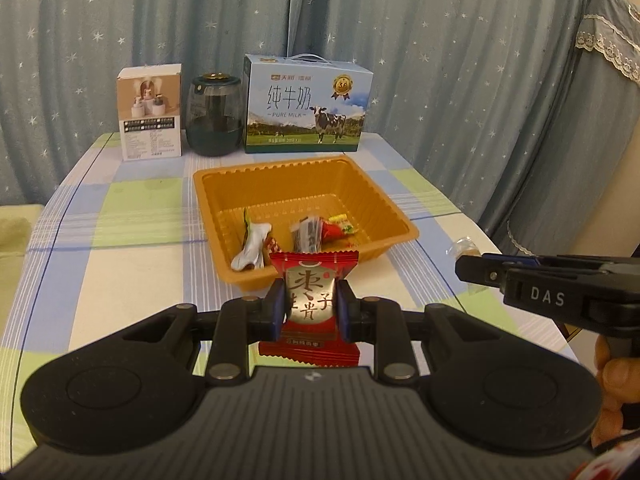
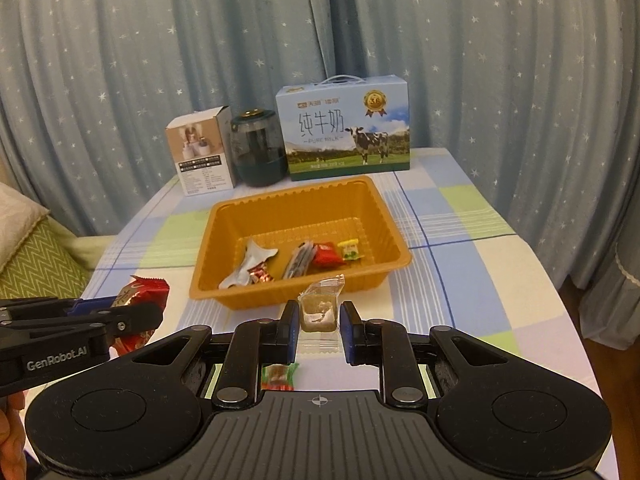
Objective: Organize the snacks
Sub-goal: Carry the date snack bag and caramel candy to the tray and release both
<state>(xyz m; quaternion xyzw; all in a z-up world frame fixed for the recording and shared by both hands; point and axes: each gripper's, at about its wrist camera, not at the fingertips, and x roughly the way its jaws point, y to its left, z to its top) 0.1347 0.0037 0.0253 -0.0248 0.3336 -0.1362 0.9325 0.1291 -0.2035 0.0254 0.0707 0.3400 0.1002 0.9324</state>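
My left gripper (image 1: 311, 307) is shut on a red snack packet (image 1: 314, 280) and holds it upright just in front of the orange tray (image 1: 396, 208). The same packet (image 2: 140, 296) shows at the left of the right wrist view. The tray (image 2: 394, 236) holds several wrapped snacks. My right gripper (image 2: 319, 320) is open around a clear-wrapped brown candy (image 2: 318, 310) that lies on the tablecloth in front of the tray; its left finger touches the candy and the right one stands apart. A small red and green candy (image 2: 278, 376) lies close under the gripper.
A milk carton box (image 1: 306, 106), a dark glass jar (image 1: 215, 114) and a small white product box (image 1: 150, 112) stand at the back of the table. Blue star curtains hang behind. A green pillow (image 2: 36, 256) lies left of the table.
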